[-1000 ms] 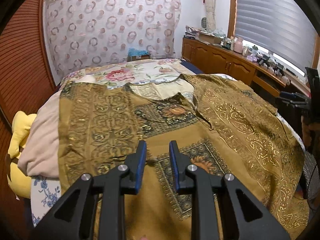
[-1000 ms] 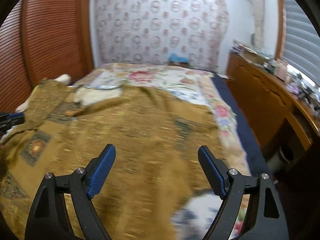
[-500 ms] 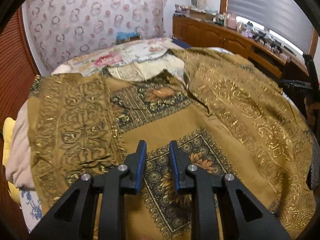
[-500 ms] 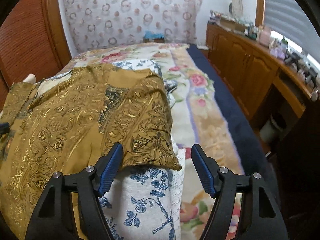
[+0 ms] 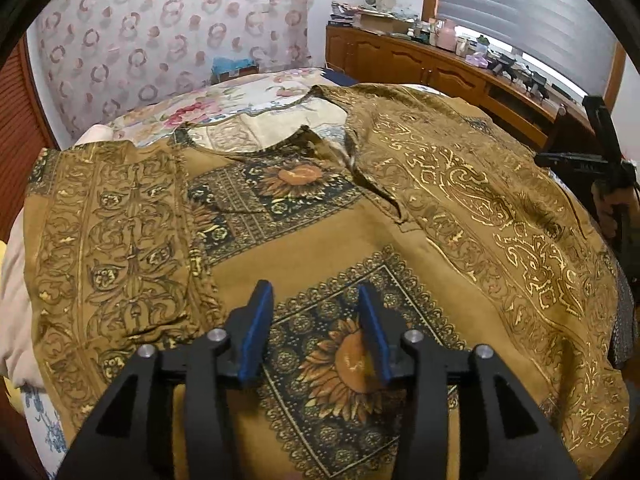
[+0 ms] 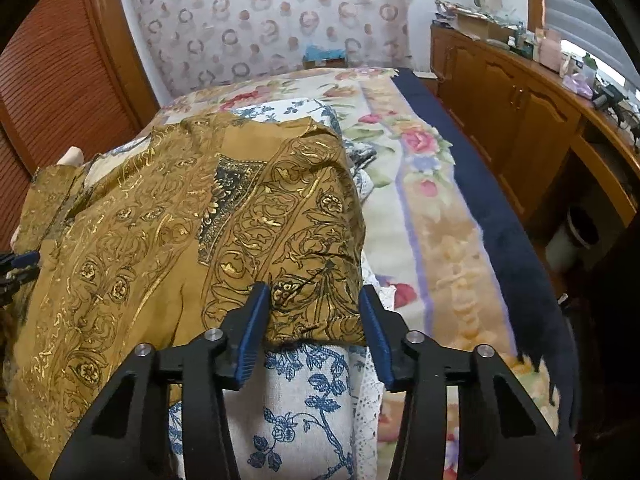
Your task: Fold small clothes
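Note:
A mustard-gold patterned top (image 5: pixel 304 216) with sunflower squares lies spread face up across the bed, neckline at the far side. My left gripper (image 5: pixel 314 328) hovers open above its lower middle, over a sunflower print, holding nothing. In the right wrist view the same top (image 6: pixel 160 240) drapes over a pillow, and its right sleeve end (image 6: pixel 316 280) sits between the fingers of my right gripper (image 6: pixel 314 328). The right gripper is open, its pads apart on either side of the sleeve hem. The right gripper also shows at the far right of the left wrist view (image 5: pixel 600 160).
A blue-flowered white pillow (image 6: pixel 304 400) lies under the sleeve. The floral bedspread (image 6: pixel 420 184) with a navy edge runs to the right. A wooden cabinet (image 6: pixel 520 120) with clutter stands along the right wall. A wooden louvred door (image 6: pixel 60 80) is left.
My left gripper has opened wider over the top's middle. My right gripper has narrowed and come in around the sleeve end, and the garment has settled flat.

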A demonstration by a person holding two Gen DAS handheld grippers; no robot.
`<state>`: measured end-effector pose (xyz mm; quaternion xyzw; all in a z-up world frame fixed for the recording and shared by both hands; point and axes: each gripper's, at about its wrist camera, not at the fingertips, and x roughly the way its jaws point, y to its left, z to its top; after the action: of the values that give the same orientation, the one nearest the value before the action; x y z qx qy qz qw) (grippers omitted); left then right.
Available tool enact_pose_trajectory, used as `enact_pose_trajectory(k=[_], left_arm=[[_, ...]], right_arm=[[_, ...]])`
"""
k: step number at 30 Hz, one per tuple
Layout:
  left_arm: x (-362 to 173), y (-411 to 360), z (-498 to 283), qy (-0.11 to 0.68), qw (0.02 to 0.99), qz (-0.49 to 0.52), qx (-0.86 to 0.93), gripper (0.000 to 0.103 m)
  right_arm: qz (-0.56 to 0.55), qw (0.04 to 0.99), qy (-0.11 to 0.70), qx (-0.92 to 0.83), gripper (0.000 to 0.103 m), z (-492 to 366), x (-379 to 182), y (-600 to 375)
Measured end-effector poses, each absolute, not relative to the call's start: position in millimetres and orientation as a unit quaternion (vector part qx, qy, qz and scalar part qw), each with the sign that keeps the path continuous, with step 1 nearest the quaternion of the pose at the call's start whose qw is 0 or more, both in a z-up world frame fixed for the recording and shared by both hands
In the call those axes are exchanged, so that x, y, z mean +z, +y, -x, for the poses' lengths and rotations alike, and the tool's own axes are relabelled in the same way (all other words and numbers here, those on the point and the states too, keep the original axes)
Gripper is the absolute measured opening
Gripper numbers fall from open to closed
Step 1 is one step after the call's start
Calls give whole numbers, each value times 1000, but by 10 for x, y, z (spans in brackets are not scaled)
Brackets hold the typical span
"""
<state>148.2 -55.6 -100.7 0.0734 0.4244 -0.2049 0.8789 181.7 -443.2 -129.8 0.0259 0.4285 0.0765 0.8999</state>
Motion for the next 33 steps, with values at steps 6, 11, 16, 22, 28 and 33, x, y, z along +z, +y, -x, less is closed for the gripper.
enact_pose_trajectory(k=[6,11,16,22,28,33], left_arm=[[-1000,-598,-1468,425,876,-81,-213,56],[-998,-611,-1486,425,875,-83,-216,59],[-1009,-628,-1501,425,874,-86,-218,62],[-1011,-640,-1496,424,875,-91,-216,63],[-1012,-658,-1500,424,875,-94,-215,64],[-1019,-667,-1507,427,870,-94,-228,71]], right_arm=[[7,903,425,70,20,-1829,-1264,-4369],[40,909,410,65,6,-1805,-1200,-4288],[45,924,372,81,5,-1761,-1004,-4157],[56,926,353,121,5,-1746,-835,-3843],[72,916,372,130,5,-1820,-956,-3613],[71,913,380,130,5,-1874,-1033,-3571]])
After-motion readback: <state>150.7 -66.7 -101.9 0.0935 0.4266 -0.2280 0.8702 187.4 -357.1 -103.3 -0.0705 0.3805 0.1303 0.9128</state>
